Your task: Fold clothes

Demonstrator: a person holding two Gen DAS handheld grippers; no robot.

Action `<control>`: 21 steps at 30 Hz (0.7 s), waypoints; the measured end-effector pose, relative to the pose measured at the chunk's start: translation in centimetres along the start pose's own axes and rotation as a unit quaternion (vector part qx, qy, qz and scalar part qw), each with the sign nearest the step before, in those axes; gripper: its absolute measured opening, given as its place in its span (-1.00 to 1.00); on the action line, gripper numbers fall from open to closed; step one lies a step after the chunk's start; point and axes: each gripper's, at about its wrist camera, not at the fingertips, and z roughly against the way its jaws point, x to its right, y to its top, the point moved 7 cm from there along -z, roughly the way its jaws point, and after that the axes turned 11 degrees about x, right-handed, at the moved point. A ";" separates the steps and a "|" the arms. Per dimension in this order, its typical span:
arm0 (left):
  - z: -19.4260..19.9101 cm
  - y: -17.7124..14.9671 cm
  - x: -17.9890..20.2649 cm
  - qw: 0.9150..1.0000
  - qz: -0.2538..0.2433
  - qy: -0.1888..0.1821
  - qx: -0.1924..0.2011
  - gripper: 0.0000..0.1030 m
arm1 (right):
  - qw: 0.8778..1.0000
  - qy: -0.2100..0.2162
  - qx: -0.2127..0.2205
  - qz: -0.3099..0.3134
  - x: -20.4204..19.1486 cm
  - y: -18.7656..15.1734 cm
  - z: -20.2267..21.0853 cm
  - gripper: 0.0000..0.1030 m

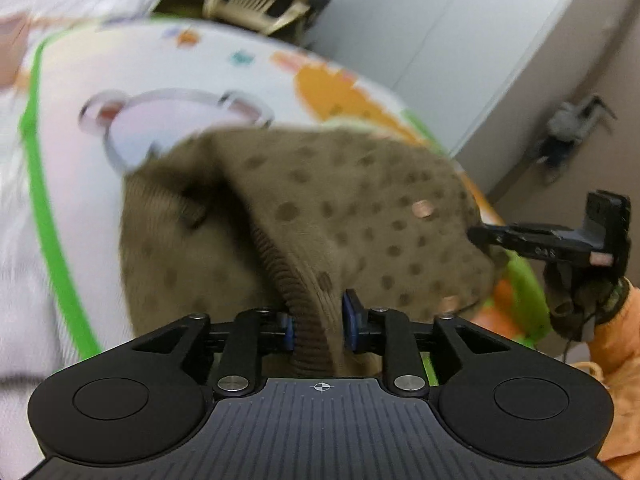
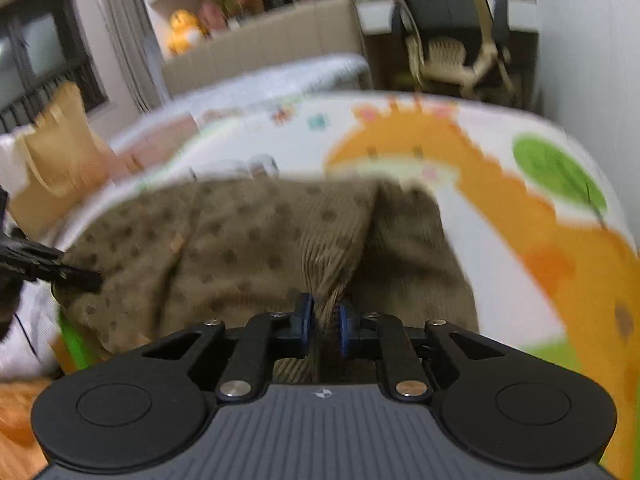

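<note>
where the left view adds a wardrobe, dotted sweater, orange toy

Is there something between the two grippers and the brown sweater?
Nothing visible. The left gripper and the right gripper each already pinch a ribbed edge of the sweater, which lies on the mat.

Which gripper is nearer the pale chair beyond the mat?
Right. The right gripper faces the chair across the mat; the left gripper sits further along the sweater.
</note>
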 end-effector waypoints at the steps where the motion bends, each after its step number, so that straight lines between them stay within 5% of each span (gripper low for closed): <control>1: -0.1 -0.3 -0.6 1.000 0.010 0.004 -0.003 -0.40 | 1.000 -0.001 -0.004 -0.006 0.2 -0.4 -0.2 -0.66; 4: 0.7 1.6 -1.2 0.999 0.032 -0.014 0.032 0.05 | 1.000 0.008 0.008 -0.019 0.8 0.9 0.4 -0.31; 6: 1.1 3.4 -1.7 0.996 0.052 -0.027 0.060 0.38 | 0.999 0.020 0.026 -0.034 1.2 2.6 0.8 0.36; 7: 1.2 4.4 -2.0 0.995 0.064 -0.032 0.073 0.42 | 0.998 0.027 0.036 -0.046 1.5 3.6 0.9 0.43; 11: -1.4 6.9 -4.1 0.987 0.137 -0.044 0.075 0.45 | 0.989 0.049 0.045 -0.130 3.6 6.7 -1.5 0.44; 15: -5.4 7.4 -5.9 0.976 0.205 -0.071 0.028 0.57 | 0.973 0.082 -0.011 -0.213 4.8 6.9 -6.9 0.45; 18: -8.5 8.6 -6.2 0.981 0.186 -0.060 0.003 0.53 | 0.976 0.099 -0.023 -0.193 4.3 8.2 -10.4 0.44; 21: -10.2 11.9 -6.1 0.988 0.145 -0.044 0.030 0.52 | 0.978 0.105 -0.010 -0.180 4.2 10.2 -13.2 0.44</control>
